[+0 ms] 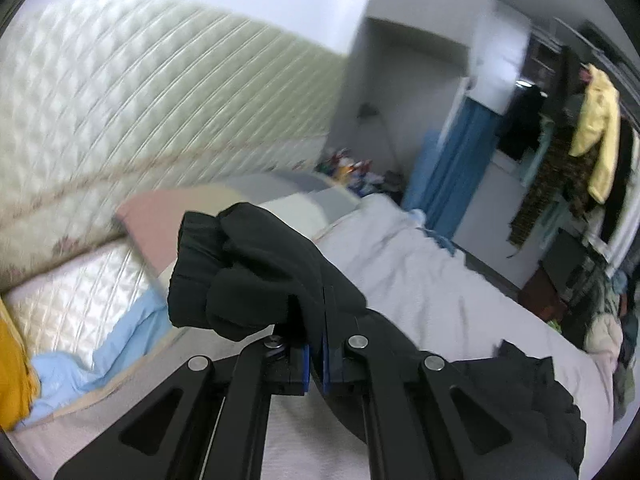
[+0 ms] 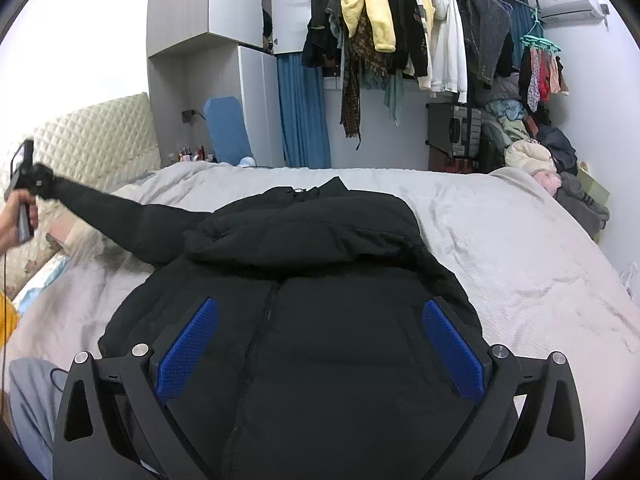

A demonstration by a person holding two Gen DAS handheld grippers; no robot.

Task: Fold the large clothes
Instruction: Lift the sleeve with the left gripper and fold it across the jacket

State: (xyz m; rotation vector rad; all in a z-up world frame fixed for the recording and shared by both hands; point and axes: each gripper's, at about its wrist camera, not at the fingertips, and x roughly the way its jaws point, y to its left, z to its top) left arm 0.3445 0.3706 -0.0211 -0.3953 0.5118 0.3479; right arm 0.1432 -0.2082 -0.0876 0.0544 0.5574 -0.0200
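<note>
Quilted headboard [image 1: 140, 92] and pillows fill the background of your left wrist view, all smeared with motion blur. Your left claw [image 1: 316, 332] is clamped on the cuff [image 1: 240, 272] of the black coat, the blue pads nearly meeting with cloth bunched ahead of and over the tips. Behind the claw to its right, the rest of the coat [image 1: 528, 392] lies on the grey bedspread [image 1: 420, 272]. The grip looks deep enough; keep it that firm, since puffy sleeve cloth is likely to slide out of a shallow pinch.

Bedspread [image 2: 520, 248] and a crowded clothes rail [image 2: 420, 20] frame your right wrist view. Your right claw [image 2: 320, 348] hovers spread wide, holding nothing, with the coat body [image 2: 320, 320] directly beneath and ahead of it, front up, hood [image 2: 304, 232] at the far end. Far to its left, the sleeve [image 2: 132, 220] runs taut and raised to the left claw [image 2: 24, 184].

My read: the sleeve should go across the chest. Carry the cuff over in a low arc toward the zip line between the right pads, and press the right claw on the near shoulder so the body does not drag. Lay the sleeve flat before letting go.
</note>
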